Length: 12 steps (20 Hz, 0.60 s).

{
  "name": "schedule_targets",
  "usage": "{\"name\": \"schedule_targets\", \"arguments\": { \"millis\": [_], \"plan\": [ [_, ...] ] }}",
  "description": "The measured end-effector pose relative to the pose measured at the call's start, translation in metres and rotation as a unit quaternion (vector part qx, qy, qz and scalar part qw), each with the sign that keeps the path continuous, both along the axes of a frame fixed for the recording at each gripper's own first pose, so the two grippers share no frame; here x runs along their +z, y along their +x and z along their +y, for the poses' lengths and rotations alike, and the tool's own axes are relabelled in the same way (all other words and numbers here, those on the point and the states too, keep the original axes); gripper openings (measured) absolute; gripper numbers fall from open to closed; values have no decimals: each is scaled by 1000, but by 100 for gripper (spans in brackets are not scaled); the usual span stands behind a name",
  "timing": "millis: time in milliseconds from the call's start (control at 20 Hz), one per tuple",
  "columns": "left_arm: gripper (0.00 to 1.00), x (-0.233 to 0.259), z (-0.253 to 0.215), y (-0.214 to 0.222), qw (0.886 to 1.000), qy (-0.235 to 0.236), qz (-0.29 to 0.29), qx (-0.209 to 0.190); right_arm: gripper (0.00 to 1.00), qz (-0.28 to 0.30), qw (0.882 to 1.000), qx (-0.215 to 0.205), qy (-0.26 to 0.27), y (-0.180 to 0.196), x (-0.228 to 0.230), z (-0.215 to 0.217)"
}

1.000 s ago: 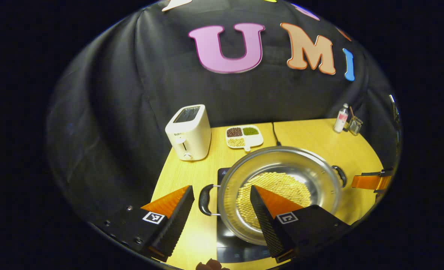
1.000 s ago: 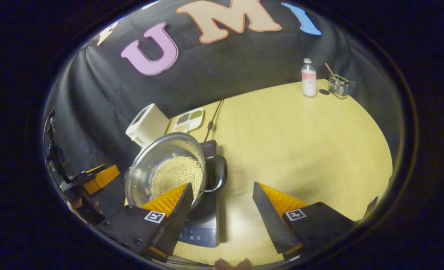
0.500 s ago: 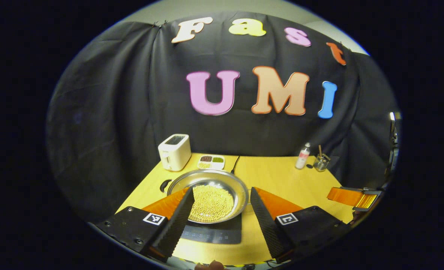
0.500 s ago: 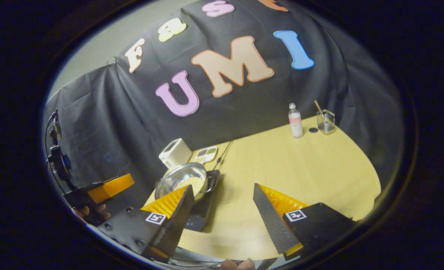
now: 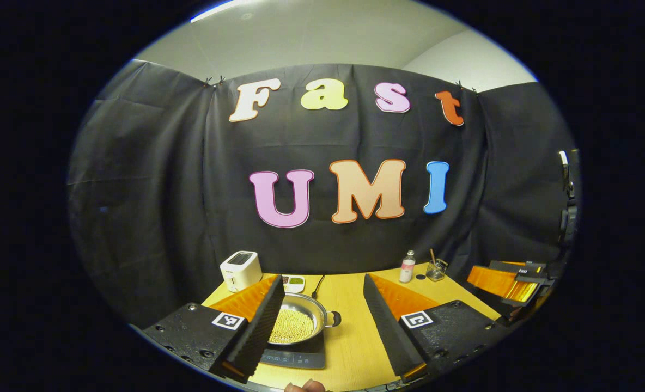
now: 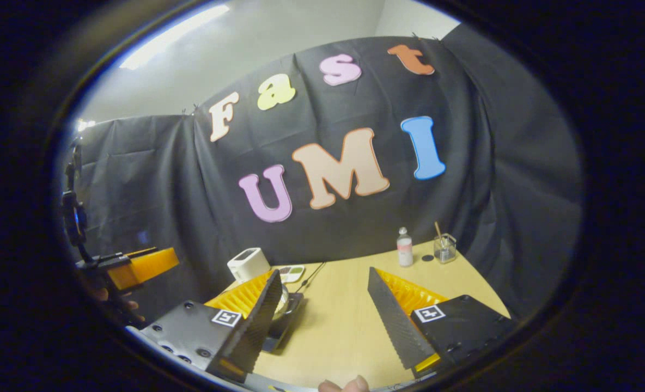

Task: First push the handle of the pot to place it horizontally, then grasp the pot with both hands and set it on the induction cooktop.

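Left gripper view, item one: round stainless-steel pot (image 5: pixel 296 322) with yellow beans covering its bottom, resting on the flat black induction cooktop (image 5: pixel 295 356); one black loop handle (image 5: pixel 334 318) sticks out level from the pot's right rim. Cooktop lies on the pale wooden table (image 5: pixel 350 337), near its front edge.

Item two: white two-slot toaster (image 5: pixel 240 270), behind the pot and to its left, at the table's back edge. Item three: small white divided dish (image 5: pixel 293 282) of dark and green grains, just behind the pot, beside the toaster. Item four: black power cord (image 5: pixel 317 285) running from behind the pot toward the back of the table. Item five: small clear bottle (image 5: pixel 407 267) with a pale label, well to the right of the pot at the back edge. Item six: clear glass holder (image 5: pixel 436 269) with a stick in it, just right of the bottle.

Item seven: left gripper (image 5: pixel 322 321), fingers spread wide, empty, well back from the pot and touching nothing. Right gripper's fingers show at the far right, well apart from the pot.

Right gripper view: right gripper (image 6: pixel 322 310), fingers spread wide, empty, held well back from the table. Pot (image 6: pixel 283 301) and cooktop are largely hidden behind its left finger; toaster just behind them. Left gripper shows at the far left with a hand (image 6: pixel 116 307) under it, off the table.
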State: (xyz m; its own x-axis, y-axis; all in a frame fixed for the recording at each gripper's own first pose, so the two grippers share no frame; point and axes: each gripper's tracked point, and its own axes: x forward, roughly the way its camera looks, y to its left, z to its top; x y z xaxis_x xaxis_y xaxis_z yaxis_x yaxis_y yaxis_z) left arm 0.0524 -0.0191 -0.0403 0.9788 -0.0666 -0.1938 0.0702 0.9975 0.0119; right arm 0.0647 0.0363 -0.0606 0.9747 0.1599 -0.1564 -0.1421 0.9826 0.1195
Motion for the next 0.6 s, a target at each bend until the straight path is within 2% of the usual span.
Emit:
{"name": "schedule_targets", "arguments": {
  "millis": [50,100,150,300,350,400,550,600],
  "plan": [
    [89,6,3,-4,1000,-2,-6,-4,98,-19,1000,-7,-5,-4,11,0],
    [89,8,6,-8,1000,-3,-11,-7,95,-33,999,-16,-14,-9,16,-1],
    [89,10,12,-11,1000,-5,-13,-7,98,-37,999,-21,-24,-14,18,0],
    [89,6,31,-29,1000,-17,-9,-2,98,-41,998,-27,-44,-31,14,14],
    [89,7,35,-33,1000,-18,-12,-1,91,-38,998,-30,-49,-36,12,16],
    [89,6,37,-38,1000,-19,-16,-4,98,-35,998,-30,-51,-46,8,21],
    [89,7,40,-51,1000,-9,-23,-12,98,-29,997,-29,-68,-61,6,30],
    [89,11,40,-53,999,-9,-29,-16,91,-31,997,-28,-71,-62,7,34]
  ]
}}
